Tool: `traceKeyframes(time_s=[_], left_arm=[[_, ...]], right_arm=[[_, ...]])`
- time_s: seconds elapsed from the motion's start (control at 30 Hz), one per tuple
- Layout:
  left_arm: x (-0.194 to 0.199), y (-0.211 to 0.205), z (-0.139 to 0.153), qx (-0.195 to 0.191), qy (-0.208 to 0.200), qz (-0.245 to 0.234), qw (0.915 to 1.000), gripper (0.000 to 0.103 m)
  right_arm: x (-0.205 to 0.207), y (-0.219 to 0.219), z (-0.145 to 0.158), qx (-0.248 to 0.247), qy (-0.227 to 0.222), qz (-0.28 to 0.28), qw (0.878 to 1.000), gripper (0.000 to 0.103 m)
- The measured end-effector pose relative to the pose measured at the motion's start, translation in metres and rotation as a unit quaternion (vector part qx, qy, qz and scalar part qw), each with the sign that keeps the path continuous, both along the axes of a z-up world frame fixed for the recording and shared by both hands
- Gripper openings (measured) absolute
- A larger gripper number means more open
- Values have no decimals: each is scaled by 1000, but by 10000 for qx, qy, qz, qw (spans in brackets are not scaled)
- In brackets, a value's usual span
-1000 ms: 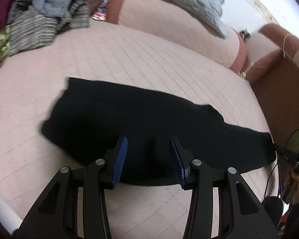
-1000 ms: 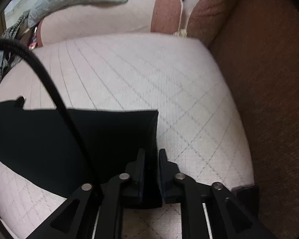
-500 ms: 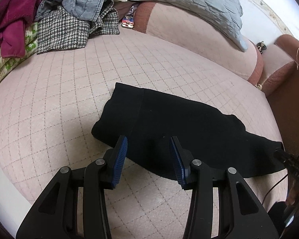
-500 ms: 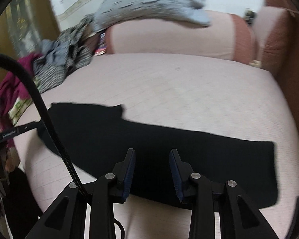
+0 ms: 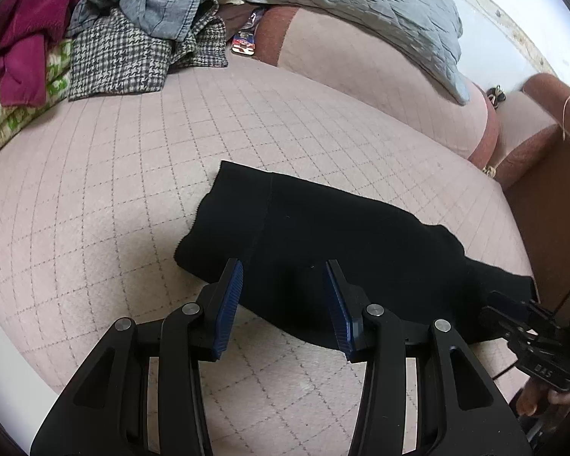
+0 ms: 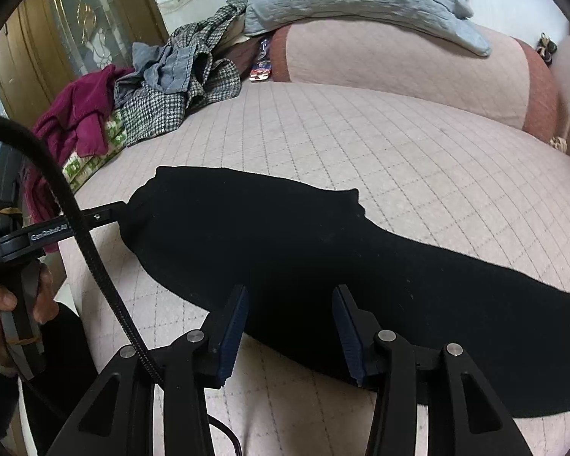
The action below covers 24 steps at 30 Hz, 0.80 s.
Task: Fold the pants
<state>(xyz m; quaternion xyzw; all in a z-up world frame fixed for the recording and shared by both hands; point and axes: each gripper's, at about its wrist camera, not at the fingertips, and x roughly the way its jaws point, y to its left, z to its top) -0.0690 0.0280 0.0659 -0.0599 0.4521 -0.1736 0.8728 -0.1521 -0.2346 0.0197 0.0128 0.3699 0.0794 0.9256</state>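
Observation:
Black pants point(image 5: 334, 235) lie flat and long on a pink quilted bed, waistband at the left, leg ends at the right. My left gripper point(image 5: 283, 285) is open and empty, hovering over the near edge by the waist end. In the right wrist view the pants point(image 6: 323, 250) stretch from left to lower right. My right gripper point(image 6: 289, 311) is open and empty above their near edge at mid-length. The left gripper point(image 6: 106, 214) shows at the pants' left end, and the right gripper point(image 5: 513, 315) shows at the leg end in the left wrist view.
A heap of clothes point(image 5: 133, 38) with a maroon garment point(image 5: 22, 49) lies at the back left. A grey quilted pillow point(image 5: 361, 11) rests on the pink bolster point(image 5: 380, 76). A brown side wall point(image 5: 547, 209) bounds the bed's right edge. A black cable point(image 6: 95, 266) crosses the right wrist view.
My right gripper let go of the leg end, opened and pulled back toward the middle of the pants. My left gripper drew back and up; the pants lie still.

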Motion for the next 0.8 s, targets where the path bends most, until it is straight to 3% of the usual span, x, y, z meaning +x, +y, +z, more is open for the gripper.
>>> traceKeyframes(time_s=[0.2, 0.4, 0.43, 0.47, 0.53, 0.67, 0.8], left_arm=[[13, 21, -2, -266, 185, 198, 9993, 45], [26, 24, -12, -354, 380, 215, 9984, 45], [27, 20, -15, -266, 401, 158, 9987, 45], [28, 17, -17, -146, 395, 135, 9990, 45], [29, 10, -23, 250, 388, 189, 9988, 45], [28, 8, -31, 416, 339, 173, 9984, 45], [28, 8, -30, 396, 311, 216, 9985, 45]], right_arm=[[28, -12, 8, -159, -162, -402, 9989, 47], [63, -24, -2, -158, 63, -596, 9981, 47], [68, -22, -5, -152, 118, -510, 9985, 41], [72, -20, -8, -199, 125, -501, 9985, 21], [74, -18, -7, -210, 64, -448, 9988, 0], [64, -11, -3, -397, -38, -375, 9985, 0], [65, -17, -18, -429, 175, -485, 9977, 0]])
